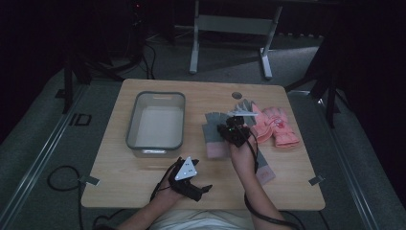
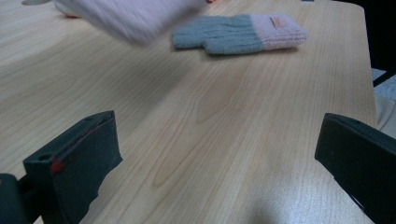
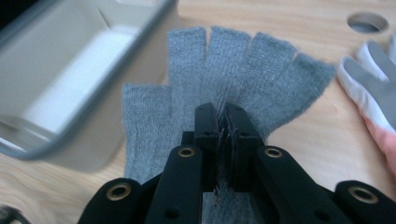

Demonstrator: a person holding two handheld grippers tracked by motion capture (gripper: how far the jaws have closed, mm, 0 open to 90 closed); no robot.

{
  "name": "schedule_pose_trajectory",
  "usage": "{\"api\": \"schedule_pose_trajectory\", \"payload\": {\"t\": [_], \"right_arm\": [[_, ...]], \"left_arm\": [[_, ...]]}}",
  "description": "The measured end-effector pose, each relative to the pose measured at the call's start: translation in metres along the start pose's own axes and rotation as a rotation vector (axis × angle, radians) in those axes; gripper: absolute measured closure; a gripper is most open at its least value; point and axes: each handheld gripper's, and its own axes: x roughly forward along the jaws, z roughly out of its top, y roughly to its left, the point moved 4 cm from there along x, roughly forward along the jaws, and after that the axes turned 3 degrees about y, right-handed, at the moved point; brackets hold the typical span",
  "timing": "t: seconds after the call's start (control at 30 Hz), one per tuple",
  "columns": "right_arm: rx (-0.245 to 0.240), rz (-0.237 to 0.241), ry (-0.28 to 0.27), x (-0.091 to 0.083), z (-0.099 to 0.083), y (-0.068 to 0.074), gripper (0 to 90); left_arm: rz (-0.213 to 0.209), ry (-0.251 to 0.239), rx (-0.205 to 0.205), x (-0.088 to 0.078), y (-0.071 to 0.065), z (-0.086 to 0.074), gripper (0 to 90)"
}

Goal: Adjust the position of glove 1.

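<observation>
Four gloves lie on the pale wooden table in the high view, none yet in the grey-rimmed white plastic bin that sits empty toward the far left corner. The right gripper presses down on the grey fingerless knitted glove with a pink cuff near the middle of the table, just right of the bin. A matching grey-and-pink knitted glove lies toward the near right edge, half under the forearm, and a pair of pink ski gloves rests toward the far right. The left gripper waits at the near edge, holding nothing

From the left gripper view, the jaws stand wide apart over bare wood, with the second knitted glove well ahead and untouched

From the right gripper view, the jaws are pressed together on a fold of grey knit at the glove's palm, the bin's wall close beside it, and a white-and-grey glove at the right

As I judge it, the sorting has barely begun: one glove is pinched for its lift to the bin, the others all remain
</observation>
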Motion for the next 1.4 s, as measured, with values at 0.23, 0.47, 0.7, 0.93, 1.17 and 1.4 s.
{"api": "schedule_pose_trajectory", "payload": {"t": [0.23, 0.47, 0.7, 0.93, 1.17, 1.4], "right_arm": [[0.029, -0.041, 0.064, 0.023, -0.027, -0.003, 84.8], [0.042, -0.079, 0.126, 0.050, -0.043, -0.008, 84.6], [0.066, -0.084, 0.170, 0.073, -0.056, -0.014, 79.6], [0.059, -0.090, 0.154, 0.076, -0.057, -0.014, 73.3], [0.046, -0.049, 0.119, 0.062, -0.053, -0.020, 60.4], [-0.140, -0.003, 0.077, 0.030, -0.037, -0.040, 62.4]], "left_arm": [[0.003, 0.003, 0.011, 0.000, 0.000, 0.000, 0.0], [0.003, 0.003, 0.009, 0.000, 0.000, 0.000, 0.0], [0.000, 0.004, 0.007, 0.000, 0.000, 0.000, 0.0], [-0.001, 0.002, 0.003, 0.000, 0.000, 0.000, 0.0], [-0.005, 0.000, 0.002, 0.000, 0.000, 0.000, 0.0], [-0.003, 0.003, 0.004, 0.000, 0.000, 0.000, 0.0]]}}
